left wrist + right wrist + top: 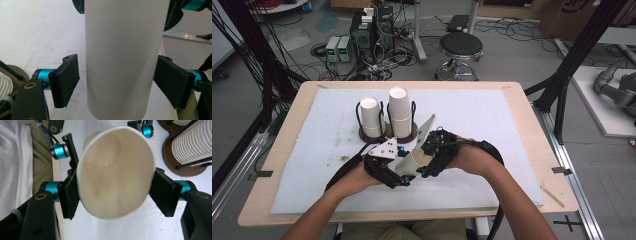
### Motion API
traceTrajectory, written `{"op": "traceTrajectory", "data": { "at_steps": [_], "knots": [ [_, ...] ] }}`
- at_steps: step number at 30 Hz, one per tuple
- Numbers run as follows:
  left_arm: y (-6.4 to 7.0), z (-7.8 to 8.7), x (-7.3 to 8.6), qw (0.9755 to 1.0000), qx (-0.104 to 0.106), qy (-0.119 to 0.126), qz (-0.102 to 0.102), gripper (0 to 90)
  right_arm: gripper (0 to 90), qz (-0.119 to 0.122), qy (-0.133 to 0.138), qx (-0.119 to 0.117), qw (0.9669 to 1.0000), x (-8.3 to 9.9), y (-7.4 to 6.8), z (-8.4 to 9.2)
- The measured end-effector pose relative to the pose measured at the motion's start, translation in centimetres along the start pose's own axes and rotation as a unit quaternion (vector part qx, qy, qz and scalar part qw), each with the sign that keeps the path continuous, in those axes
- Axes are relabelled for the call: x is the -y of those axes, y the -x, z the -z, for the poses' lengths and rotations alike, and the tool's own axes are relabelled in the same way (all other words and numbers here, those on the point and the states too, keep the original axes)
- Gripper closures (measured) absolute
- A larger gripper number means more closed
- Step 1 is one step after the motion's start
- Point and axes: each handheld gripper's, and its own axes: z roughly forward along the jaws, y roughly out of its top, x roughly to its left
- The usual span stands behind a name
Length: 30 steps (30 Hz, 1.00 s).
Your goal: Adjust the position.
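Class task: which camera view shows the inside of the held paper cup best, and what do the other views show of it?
The right gripper view: it looks straight into the paper cup, showing rim and bottom. The left gripper view shows the cup's plain outer wall. The high view shows it small, lying tilted between the two grippers.

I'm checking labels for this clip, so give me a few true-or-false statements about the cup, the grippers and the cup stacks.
1. The right gripper is clamped on the cup near its open rim. True.
2. The left gripper squeezes the cup from both sides. False: a gap shows at one jaw, so it is open around the cup.
3. Two cup stacks stand in a holder beyond the hands. True.
4. The held cup is full of liquid. False: it is empty inside.
5. The cup stands upright on the cloth. False: it is held tilted above it.
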Motion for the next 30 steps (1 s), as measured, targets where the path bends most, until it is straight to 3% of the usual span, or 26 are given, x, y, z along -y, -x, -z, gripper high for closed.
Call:
{"op": "traceTrajectory", "data": {
  "at_steps": [12, 20, 22, 26, 30],
  "knots": [
    [0.1, -0.7, 0.3, 0.9998, 0.015, -0.008, 0.005, 31.0, 31.1, 0.009, -0.029, -0.006, 0.9995, -0.9, -0.2, -0.4],
    [0.1, -1.0, 0.8, 0.9996, 0.025, 0.006, 0.007, 34.5, 29.7, 0.009, -0.037, -0.009, 0.9992, -1.0, -0.2, -0.7],
    [0.0, -1.0, 1.0, 0.9993, 0.029, 0.021, 0.009, 33.8, 27.4, 0.007, -0.031, -0.009, 0.9994, -1.0, -0.2, -0.6],
    [0.0, -0.7, 1.4, 0.9974, 0.031, 0.06, 0.028, 32.1, 22.9, -0.006, 0.008, -0.008, 0.9999, -0.9, 0.0, -0.1],
    [-0.1, -0.4, 1.8, 0.9958, 0.03, 0.078, 0.038, 31.9, 21.8, -0.028, 0.07, -0.015, 0.9971, -0.5, 0.3, 0.6]
  ]
}}
